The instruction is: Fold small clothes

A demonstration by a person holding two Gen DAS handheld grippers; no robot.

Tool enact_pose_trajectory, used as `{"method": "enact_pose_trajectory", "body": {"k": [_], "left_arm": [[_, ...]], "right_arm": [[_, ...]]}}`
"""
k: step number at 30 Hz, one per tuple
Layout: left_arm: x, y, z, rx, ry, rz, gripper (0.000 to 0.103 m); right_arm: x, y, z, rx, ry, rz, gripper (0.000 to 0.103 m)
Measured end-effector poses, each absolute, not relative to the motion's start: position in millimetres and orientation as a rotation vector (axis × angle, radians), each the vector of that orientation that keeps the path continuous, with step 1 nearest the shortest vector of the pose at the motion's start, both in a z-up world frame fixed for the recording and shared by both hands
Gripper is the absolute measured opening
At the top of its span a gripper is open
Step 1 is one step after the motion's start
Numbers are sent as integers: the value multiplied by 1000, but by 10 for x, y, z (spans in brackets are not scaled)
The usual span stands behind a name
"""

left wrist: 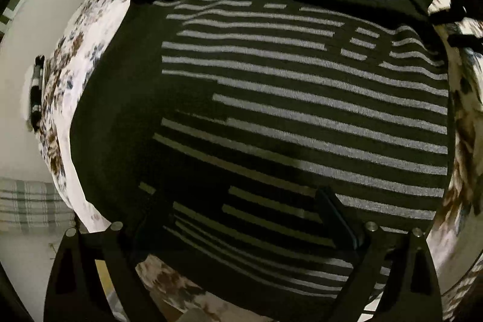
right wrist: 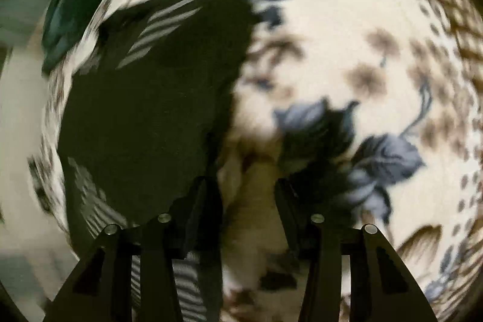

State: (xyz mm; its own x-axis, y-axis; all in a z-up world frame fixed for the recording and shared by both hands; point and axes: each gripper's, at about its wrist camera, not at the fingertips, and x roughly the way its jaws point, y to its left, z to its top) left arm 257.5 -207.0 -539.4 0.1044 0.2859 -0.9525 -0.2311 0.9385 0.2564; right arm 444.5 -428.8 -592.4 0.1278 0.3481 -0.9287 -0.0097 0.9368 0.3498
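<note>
Plainly, right tongs (right wrist: 249,189) gape half-open over floral bedding (right wrist: 332,20).

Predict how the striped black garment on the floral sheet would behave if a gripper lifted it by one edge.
The striped garment would probably droop: its folded top edge looks soft. It seems light, thin knit. On the smooth floral sheet it may slide rather than stay put.

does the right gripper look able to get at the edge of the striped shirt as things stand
Probably yes. The right gripper is open, with only floral bedsheet showing between its fingers, and the striped shirt edge lies just beside its left finger. Nothing covers that edge, though the view is blurred.
</note>
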Motion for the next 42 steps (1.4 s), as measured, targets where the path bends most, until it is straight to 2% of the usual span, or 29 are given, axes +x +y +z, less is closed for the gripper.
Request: {"method": "enact_pose_trajectory", "body": {"k": [3, 9, 11, 13, 14, 15, 16, 21, 23, 25, 27, 31, 36, 37, 39, 41, 42], "left_arm": [[2566, -2111, -5462, 48, 1432, 379, 96], [2546, -2207, -5495, 92, 1424, 359, 96], [2519, -2232, -5498, 99, 1429, 346, 96], [2484, -2261, -5481, 100, 1432, 326, 96], [2455, -2285, -5461, 104, 1430, 313, 96], [2427, -2305, -5445, 109, 1429, 301, 96], [2395, -2334, -5428, 112, 1428, 286, 96], [2208, -2480, -5408, 123, 1432, 203, 96], [2134, -2529, -5392, 106, 1434, 162, 96], [2038, -2586, -5352, 83, 1434, 114, 96], [1940, -2679, -5348, 75, 1441, 75, 96], [1816, -2842, -5475, 58, 1483, 22, 96], [1872, -3047, -5820, 130, 1516, 27, 96], [1903, -3068, -5889, 147, 1517, 32, 93], [1932, -3045, -5890, 134, 1493, 36, 76], [1923, -3000, -5798, 100, 1461, 40, 33], [1912, -2989, -5749, 101, 1448, 42, 20]], "right_arm": [[4215, -4032, -5998, 72, 1420, 258, 49], [4379, -3938, -6112, 6, 1325, 165, 48], [4438, -3902, -6109, -15, 1309, 142, 43], [4435, -3976, -6068, -5, 1304, 122, 30], [4417, -4080, -6036, 19, 1303, 98, 30], [4390, -4182, -6013, 36, 1300, 72, 7], [4365, -4329, -6003, 2, 1299, -30, 0], [4469, -4887, -6060, 229, 1389, 33, 0], [4556, -4996, -5985, 314, 1425, 114, 11], [4645, -5096, -5930, 426, 1466, 223, 40], [4730, -5166, -5851, 464, 1488, 279, 50], [4932, -5231, -5749, 516, 1556, 370, 58], [5071, -5088, -5809, 462, 1595, 426, 59], [5121, -5081, -5857, 476, 1599, 433, 59], [5154, -4885, -5940, 547, 1604, 456, 59], [5236, -4831, -6067, 625, 1593, 470, 59], [5286, -4849, -6108, 652, 1582, 472, 60]]}}
